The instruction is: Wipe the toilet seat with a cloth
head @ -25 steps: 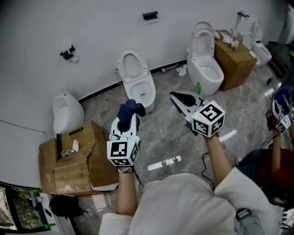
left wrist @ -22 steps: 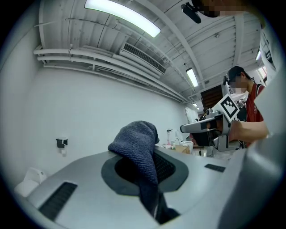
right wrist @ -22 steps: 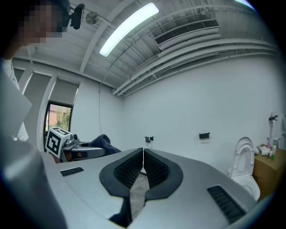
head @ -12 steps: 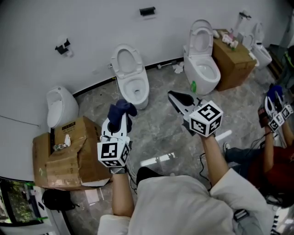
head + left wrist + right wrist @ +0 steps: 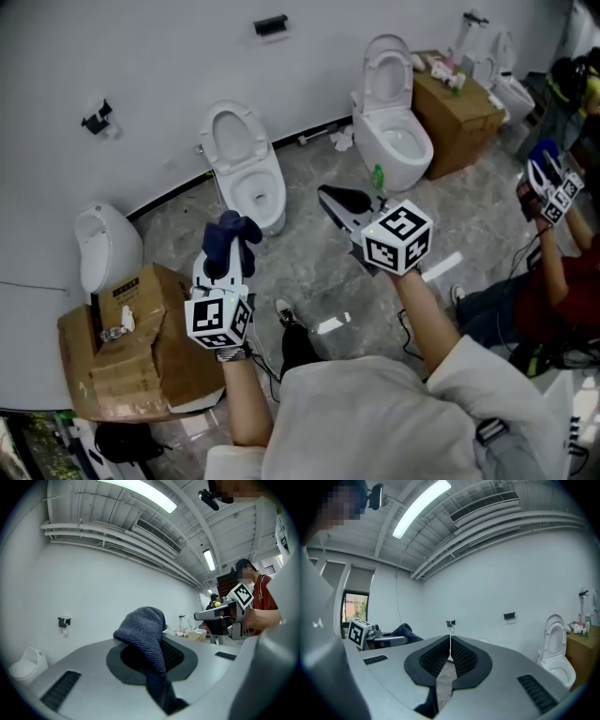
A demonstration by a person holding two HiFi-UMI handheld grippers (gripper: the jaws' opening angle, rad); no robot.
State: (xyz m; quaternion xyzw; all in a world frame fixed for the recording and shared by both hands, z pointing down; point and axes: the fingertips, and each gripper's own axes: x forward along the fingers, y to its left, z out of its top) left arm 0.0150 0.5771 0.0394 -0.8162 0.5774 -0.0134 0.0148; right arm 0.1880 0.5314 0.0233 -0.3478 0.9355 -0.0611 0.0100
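A dark blue cloth (image 5: 228, 241) bulges out of my left gripper (image 5: 223, 258), which is shut on it; in the left gripper view the cloth (image 5: 145, 641) fills the jaws. My right gripper (image 5: 339, 202) is shut and holds nothing, its ribbed pads (image 5: 443, 658) meeting along a thin line. Both are held level above the floor, well short of the toilets. A white toilet (image 5: 239, 169) with its seat down stands by the wall ahead of the left gripper. A second toilet (image 5: 392, 127) with the lid raised stands to the right.
A urinal (image 5: 101, 246) rests on the floor at left beside an open cardboard box (image 5: 131, 342). Another box (image 5: 455, 108) stands at the right wall. A green bottle (image 5: 378, 176) is on the floor near the second toilet. A person (image 5: 553, 272) with grippers is at the right edge.
Both grippers have slid left and a little down in the head view, and the whole scene has shifted left as the head turned. The cloth stays held.
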